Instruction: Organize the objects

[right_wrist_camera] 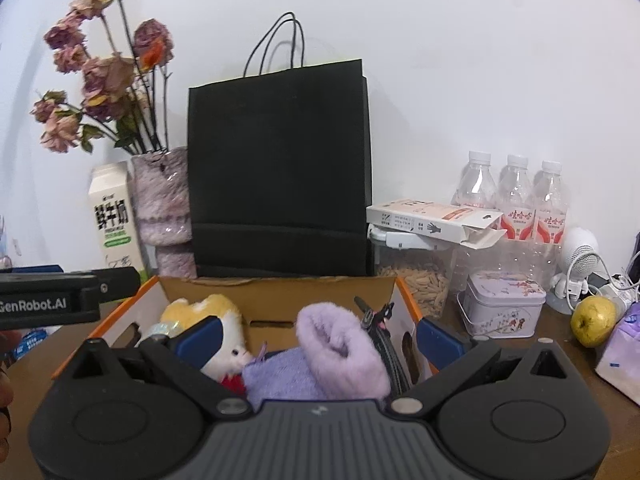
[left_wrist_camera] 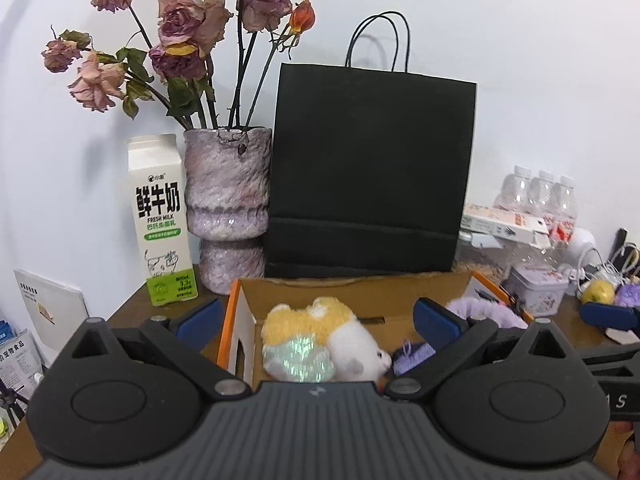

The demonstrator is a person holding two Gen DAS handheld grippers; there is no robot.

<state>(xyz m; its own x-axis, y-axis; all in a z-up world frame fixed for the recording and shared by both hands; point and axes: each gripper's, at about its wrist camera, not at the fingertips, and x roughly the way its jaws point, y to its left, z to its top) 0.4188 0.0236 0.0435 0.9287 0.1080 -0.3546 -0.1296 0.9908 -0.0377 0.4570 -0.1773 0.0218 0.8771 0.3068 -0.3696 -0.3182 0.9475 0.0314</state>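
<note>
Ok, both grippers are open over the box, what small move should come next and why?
Probably lower the right hand-held gripper onto the fluffy purple item in the cardboard box. Its jaws are open and empty, and that item sits right between them, nearer than the plush toy under the open left hand-held gripper.

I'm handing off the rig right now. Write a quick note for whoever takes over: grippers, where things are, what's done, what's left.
Left gripper: open, empty, above the cardboard box.
Right gripper: open, empty, over the same box.
In the box: plush toy, fluffy purple item, purple cloth, black zip item.
Outside on the table, right of the box: floral tin, yellow-green fruit, purple pack.
Left: probably box or tidy those loose items; the task doesn't specify which.
</note>
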